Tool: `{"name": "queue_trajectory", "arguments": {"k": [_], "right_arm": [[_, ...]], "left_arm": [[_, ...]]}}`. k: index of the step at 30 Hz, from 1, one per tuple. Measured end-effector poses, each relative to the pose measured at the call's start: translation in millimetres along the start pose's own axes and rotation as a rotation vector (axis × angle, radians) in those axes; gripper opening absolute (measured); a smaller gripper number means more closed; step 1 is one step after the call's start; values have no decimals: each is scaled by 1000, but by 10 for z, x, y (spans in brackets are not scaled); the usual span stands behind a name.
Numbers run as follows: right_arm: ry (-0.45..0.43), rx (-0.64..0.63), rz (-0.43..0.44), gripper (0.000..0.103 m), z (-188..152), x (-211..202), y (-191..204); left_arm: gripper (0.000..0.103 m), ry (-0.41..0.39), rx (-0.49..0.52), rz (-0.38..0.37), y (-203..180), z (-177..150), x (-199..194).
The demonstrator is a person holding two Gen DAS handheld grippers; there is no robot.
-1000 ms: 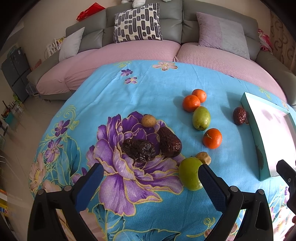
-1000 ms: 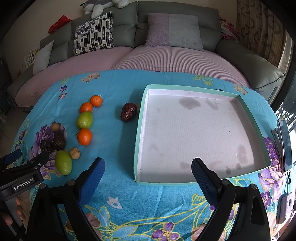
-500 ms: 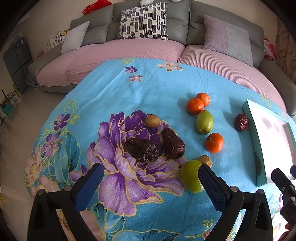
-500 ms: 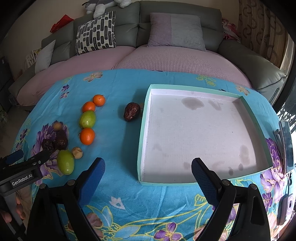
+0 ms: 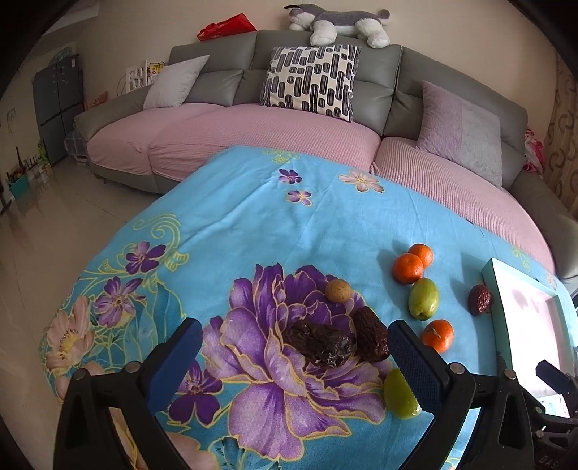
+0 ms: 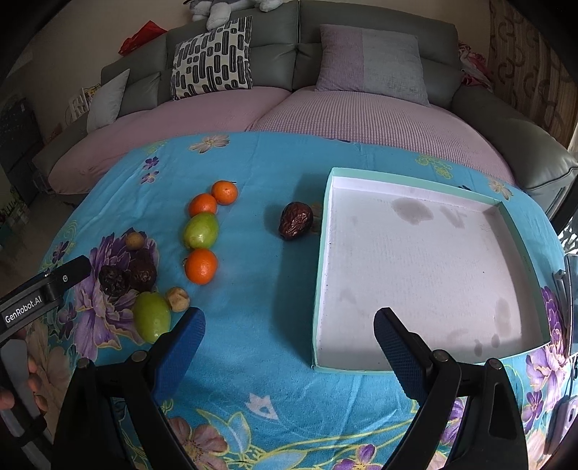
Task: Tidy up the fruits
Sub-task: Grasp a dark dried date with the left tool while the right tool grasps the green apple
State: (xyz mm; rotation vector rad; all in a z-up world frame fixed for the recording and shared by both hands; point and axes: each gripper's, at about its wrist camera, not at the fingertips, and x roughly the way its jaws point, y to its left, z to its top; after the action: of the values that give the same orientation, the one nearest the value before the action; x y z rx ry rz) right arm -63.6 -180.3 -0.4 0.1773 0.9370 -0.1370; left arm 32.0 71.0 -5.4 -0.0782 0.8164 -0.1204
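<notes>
Approaching the first pick: left gripper (image 5: 294, 347) jaws spread wide and empty, framing two dark dried dates (image 5: 336, 343) at lower centre. Right gripper (image 6: 289, 338) likewise agape, empty. Teal tray (image 6: 520, 238) bare at right. Next: descend, close on one date.

Grey sofa (image 5: 379, 83) behind; patterned cushion (image 5: 310, 81), plush toy (image 5: 336, 23) on backrest, red bag (image 5: 225, 26).

Floral blue cloth (image 6: 274, 173): fruits (image 6: 201, 230), tray (image 6: 426, 356).
</notes>
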Motion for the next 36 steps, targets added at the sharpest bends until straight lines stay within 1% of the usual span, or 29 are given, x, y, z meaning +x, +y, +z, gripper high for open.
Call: {"name": "queue_trajectory", "arguments": {"k": [4, 5, 7, 9, 12, 14, 17, 18, 19, 20, 23, 24, 25, 26, 27, 28, 29, 30, 32, 36], "right_arm": [[2, -62, 77, 95, 32, 66, 276], [5, -78, 95, 95, 37, 88, 350], [18, -109, 141, 95, 42, 147, 496], [36, -130, 174, 95, 34, 211, 611], [73, -163, 190, 95, 19, 333, 743], [95, -168, 206, 91, -2, 402, 810], [125, -184, 208, 84, -25, 513, 888], [135, -188, 210, 83, -31, 548, 909], [147, -190, 215, 77, -40, 578, 915], [156, -193, 218, 69, -42, 614, 928], [174, -199, 240, 66, -52, 681, 966], [177, -205, 243, 65, -53, 694, 982], [180, -214, 248, 62, -55, 701, 997], [181, -219, 255, 56, -55, 706, 1015], [182, -221, 263, 53, -58, 706, 1026], [181, -225, 272, 47, -55, 714, 1046], [180, -224, 280, 43, -55, 710, 1051], [180, -225, 287, 41, -55, 704, 1056], [177, -231, 285, 41, -54, 704, 1077], [178, -224, 292, 41, -51, 698, 1059]], "left_arm": [[103, 0, -35, -52, 121, 28, 78], [103, 18, -41, -66, 135, 26, 122], [103, 86, -51, -101, 144, 14, 234], [103, 116, -47, -103, 134, 2, 317], [103, 164, -28, -101, 94, -16, 431], [103, 204, -44, -109, 87, -29, 523], [100, 249, -83, -120, 121, -38, 650], [92, 259, -91, -122, 129, -36, 681], [85, 268, -97, -123, 136, -35, 706], [84, 276, -102, -128, 138, -40, 731], [76, 303, -121, -172, 129, -66, 783], [72, 307, -118, -182, 112, -69, 788], [67, 309, -112, -190, 93, -69, 791], [64, 312, -110, -201, 81, -67, 793], [58, 314, -110, -212, 66, -68, 800], [52, 320, -115, -227, 54, -66, 810], [51, 324, -118, -236, 47, -70, 817], [51, 322, -113, -232, 35, -78, 815], [51, 319, -112, -231, 23, -78, 824], [50, 317, -147, -245, 70, -81, 820]]}}
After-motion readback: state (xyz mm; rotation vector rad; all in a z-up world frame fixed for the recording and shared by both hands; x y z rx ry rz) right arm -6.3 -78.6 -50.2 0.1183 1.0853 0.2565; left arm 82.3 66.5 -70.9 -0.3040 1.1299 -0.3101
